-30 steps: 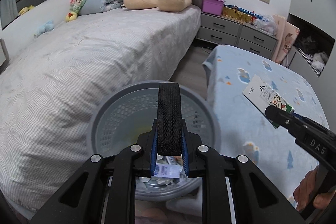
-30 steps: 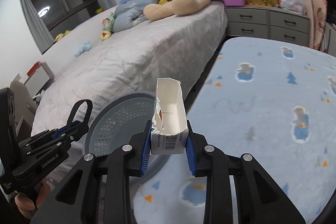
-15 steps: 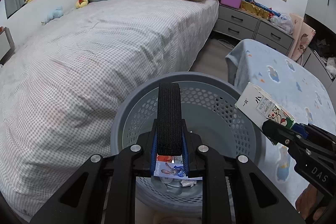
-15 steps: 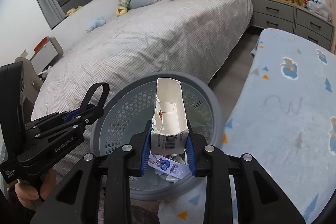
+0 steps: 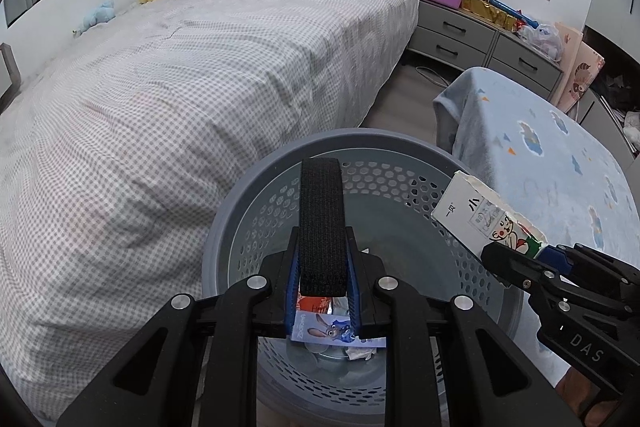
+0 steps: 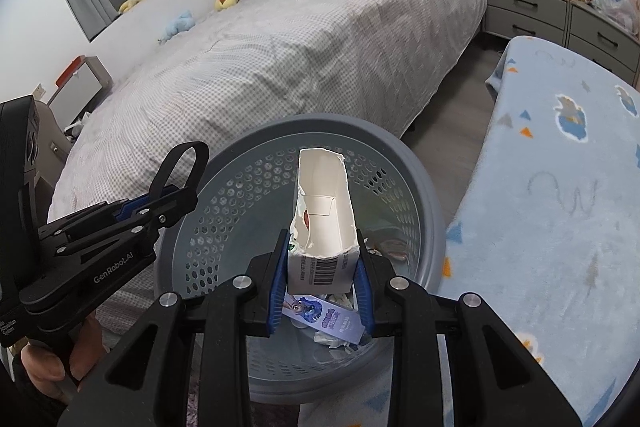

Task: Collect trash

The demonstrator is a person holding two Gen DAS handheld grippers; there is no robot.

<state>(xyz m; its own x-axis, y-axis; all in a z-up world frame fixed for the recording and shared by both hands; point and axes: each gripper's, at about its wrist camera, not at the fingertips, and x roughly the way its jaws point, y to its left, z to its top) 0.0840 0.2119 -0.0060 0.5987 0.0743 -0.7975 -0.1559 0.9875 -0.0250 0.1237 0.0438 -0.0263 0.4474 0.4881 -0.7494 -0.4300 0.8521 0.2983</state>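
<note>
Both tools have swung off the blue-blanketed counter (image 6: 560, 227) and now hang over the grey basket (image 6: 416, 163): the right tool (image 6: 322, 261) clamps a torn carton (image 6: 324, 219) above its mouth, ready to drop, I'd say. The left tool (image 5: 322, 267) pinches a black strap (image 5: 322, 219). Wrappers (image 6: 324, 317) already lie at the bottom, the bed (image 5: 180, 87) beyond.

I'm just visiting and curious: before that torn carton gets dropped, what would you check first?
1. Right gripper shut on the torn carton: ok.
2. Carton over the basket opening, not its rim: ok.
3. Left gripper out of the drop path: ok, it is off to one side, shut on a black strap.
4. Room left in the basket: ok, only wrappers at the bottom.
5. Carton empty inside: cannot tell.
</note>
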